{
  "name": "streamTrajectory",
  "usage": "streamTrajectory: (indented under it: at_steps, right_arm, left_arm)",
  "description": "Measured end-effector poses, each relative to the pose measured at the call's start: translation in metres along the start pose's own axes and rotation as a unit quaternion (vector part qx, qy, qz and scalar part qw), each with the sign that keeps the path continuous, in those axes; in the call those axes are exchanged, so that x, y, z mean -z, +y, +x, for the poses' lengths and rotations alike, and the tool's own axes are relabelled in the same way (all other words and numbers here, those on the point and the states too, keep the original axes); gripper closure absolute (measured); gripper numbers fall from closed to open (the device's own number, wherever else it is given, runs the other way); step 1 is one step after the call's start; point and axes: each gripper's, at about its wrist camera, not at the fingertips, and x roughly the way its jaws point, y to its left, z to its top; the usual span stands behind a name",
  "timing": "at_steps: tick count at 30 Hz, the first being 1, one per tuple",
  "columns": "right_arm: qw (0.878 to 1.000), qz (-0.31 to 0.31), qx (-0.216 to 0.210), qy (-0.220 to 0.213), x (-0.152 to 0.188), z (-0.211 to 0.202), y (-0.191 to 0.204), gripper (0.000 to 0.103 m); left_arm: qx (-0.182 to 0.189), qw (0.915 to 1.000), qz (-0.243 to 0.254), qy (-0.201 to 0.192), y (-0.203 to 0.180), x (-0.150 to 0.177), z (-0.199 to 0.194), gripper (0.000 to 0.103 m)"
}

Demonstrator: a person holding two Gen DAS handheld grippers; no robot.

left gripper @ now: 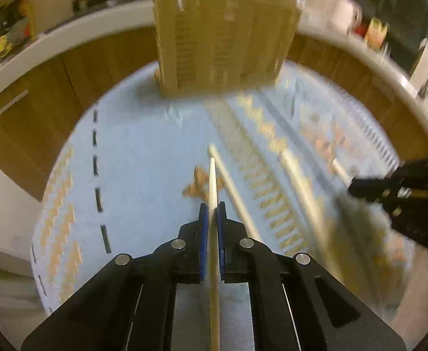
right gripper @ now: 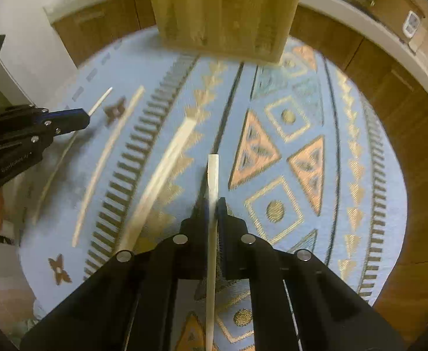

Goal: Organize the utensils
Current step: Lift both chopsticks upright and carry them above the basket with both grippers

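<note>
On the table we see a large light-blue cloth [right gripper: 167, 67] with gold and orange patterns, and at its far edge stands a wooden utensil holder [left gripper: 225, 41] with slatted sides, upright, a little blurred in both views. Behind it runs a white counter [left gripper: 67, 32] with brown cabinet fronts under it. Two pale sticks lie loose on the cloth: a wider one [right gripper: 167, 172] near the middle and a thinner one [right gripper: 105, 163] more to the left, apart from each other. Our left gripper [left gripper: 213, 209] has its blue pads pressed on a thin wooden chopstick [left gripper: 213, 181], which points forward toward the holder, well short of it. Our right gripper [right gripper: 213, 204] is clamped on a white chopstick [right gripper: 213, 175], also pointing toward the holder. We cannot tell if the held sticks touch the cloth.
</note>
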Motion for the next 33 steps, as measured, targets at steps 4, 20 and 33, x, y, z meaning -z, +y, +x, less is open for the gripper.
streamTrajectory:
  at_steps: [4, 20, 33]
  right_arm:
    - [0.998, 0.004, -0.015, -0.059, -0.002, -0.033, -0.001, 0.099]
    - [0.951, 0.057, -0.056, -0.298, -0.075, -0.136, -0.026, 0.099]
    - [0.901, 0.102, -0.008, -0.422, -0.176, -0.154, -0.072, 0.098]
  left_arm:
    - [0.027, 0.9958, -0.028, -0.083, 0.001, -0.013, -0.039, 0.1]
    - [0.01, 0.939, -0.032, -0.342, -0.027, -0.089, -0.147, 0.099]
    - [0.032, 0.9035, -0.083, -0.419, 0.003, -0.177, -0.123, 0.099]
